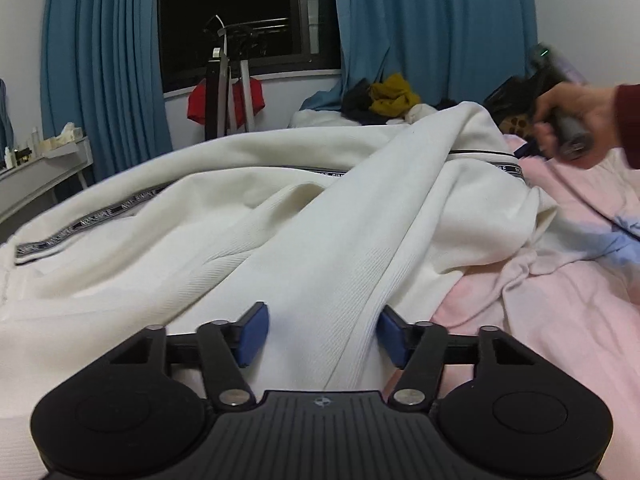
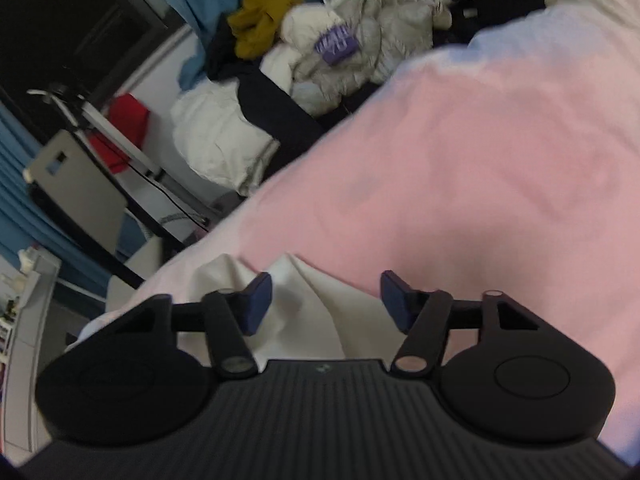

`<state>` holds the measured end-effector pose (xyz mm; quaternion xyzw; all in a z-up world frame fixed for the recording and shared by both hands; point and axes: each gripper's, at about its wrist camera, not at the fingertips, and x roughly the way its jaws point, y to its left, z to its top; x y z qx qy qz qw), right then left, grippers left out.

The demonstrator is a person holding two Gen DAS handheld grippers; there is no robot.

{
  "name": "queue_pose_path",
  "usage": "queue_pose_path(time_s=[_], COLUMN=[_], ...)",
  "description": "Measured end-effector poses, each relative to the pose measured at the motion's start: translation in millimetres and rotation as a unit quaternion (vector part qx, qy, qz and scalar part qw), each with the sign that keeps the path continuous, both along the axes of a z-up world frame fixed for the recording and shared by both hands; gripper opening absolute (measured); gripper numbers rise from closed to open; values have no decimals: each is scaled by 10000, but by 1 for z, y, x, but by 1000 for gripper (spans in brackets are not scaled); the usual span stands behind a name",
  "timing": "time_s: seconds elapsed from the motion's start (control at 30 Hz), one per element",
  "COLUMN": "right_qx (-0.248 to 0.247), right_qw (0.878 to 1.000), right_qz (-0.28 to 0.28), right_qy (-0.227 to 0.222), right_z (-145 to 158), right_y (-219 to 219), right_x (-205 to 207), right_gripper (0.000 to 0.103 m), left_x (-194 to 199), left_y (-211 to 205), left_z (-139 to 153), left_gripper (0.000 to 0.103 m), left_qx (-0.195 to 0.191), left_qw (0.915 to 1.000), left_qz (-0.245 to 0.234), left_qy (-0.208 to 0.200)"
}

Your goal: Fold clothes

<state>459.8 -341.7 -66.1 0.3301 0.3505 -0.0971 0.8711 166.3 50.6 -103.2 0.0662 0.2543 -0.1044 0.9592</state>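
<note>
A white garment (image 1: pixel 248 216) with black lettered tape trim lies crumpled across a pink bedsheet (image 1: pixel 560 312). My left gripper (image 1: pixel 322 334) is open, its blue pads on either side of a ribbed white fold, low over the cloth. My right gripper (image 2: pixel 326 302) is open over a corner of the white garment (image 2: pixel 304 320) on the pink sheet (image 2: pixel 460 168). In the left wrist view a hand holds the right gripper (image 1: pixel 568 132) at the garment's far right edge.
A heap of clothes (image 2: pixel 352 48), white, dark and mustard, lies at the bed's far end. Blue curtains (image 1: pixel 432 32) frame a dark window. A rack with a red cloth (image 1: pixel 226 100) and a white shelf (image 1: pixel 48 168) stand at the left.
</note>
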Motion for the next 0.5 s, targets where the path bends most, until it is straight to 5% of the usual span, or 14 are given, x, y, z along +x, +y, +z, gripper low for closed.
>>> queue_pose_path(time_s=[0.2,0.5], right_qx=[-624,-897], right_qw=[9979,9943], right_qz=[133,43], right_qy=[83,-574], right_z=[-5,57], right_y=[27,25], right_x=[12,-65], right_gripper=[16,10], left_x=[8,-6], left_y=[16,50], left_z=[3,40], left_gripper=[20,9], left_qx=[-607,-1584], left_qw=[9981,9870], left_qz=[-134,-193], left_qy=[-1,-187])
